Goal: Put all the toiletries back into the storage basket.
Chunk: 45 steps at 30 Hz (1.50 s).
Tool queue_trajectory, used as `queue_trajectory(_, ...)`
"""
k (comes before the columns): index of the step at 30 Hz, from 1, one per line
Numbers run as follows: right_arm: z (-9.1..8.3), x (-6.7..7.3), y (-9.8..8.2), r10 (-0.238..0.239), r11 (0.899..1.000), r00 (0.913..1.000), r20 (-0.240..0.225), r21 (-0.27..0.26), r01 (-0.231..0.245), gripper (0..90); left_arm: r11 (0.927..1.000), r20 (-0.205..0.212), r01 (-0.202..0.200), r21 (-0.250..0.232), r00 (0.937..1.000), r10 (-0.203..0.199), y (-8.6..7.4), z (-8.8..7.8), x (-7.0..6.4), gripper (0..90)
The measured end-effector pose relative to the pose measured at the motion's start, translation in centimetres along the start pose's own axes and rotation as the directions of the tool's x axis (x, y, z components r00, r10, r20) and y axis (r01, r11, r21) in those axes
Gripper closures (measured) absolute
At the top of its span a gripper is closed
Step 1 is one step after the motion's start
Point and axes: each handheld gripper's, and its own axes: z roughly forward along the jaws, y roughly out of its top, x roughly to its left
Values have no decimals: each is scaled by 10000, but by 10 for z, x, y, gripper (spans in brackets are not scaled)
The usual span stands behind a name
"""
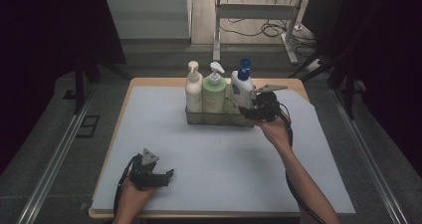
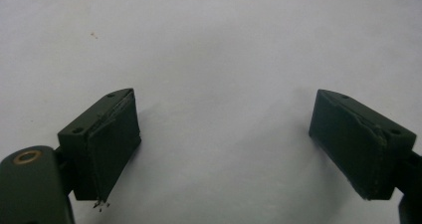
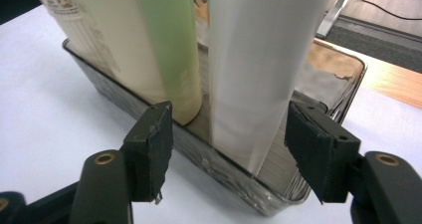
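Right gripper view: tool lined up on white bottle

White bottle (image 3: 254, 69) stands upright at tray (image 3: 318, 84) end, beside green bottle (image 3: 169, 45). Right tool (image 3: 229, 144) jaws open, flanking bottle's lower body w/o contact. Judged: rigid plastic, smooth, likely slippery; grip mid-body, squarely. Left tool (image 2: 224, 144) wide open, empty, on surface (image 1: 209, 154).

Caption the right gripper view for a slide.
Right gripper open around the white bottle standing in the tray.
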Motion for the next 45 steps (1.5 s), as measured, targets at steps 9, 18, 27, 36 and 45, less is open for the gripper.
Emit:
queue_trajectory(9,-11,-2,-11,-179,9998,9998,59,64,179,438,10000,0,-4,2,10000,4,0,0,0,121)
queue_trajectory(18,-9,-16,-18,145,9998,9990,413,158,-152,670,10000,-1,-6,5,10000,6,0,0,0,121)
queue_trajectory(27,9,-27,-16,433,9982,9952,877,373,-467,888,10000,4,3,2,10000,-3,0,0,0,121)
queue_trajectory(36,29,-32,-11,567,9956,9923,1103,679,-644,898,10000,4,-1,7,10000,1,0,0,0,121)
queue_trajectory(45,41,-41,-5,877,9930,9938,686,729,-927,897,10000,6,0,9,10000,0,0,0,0,121)
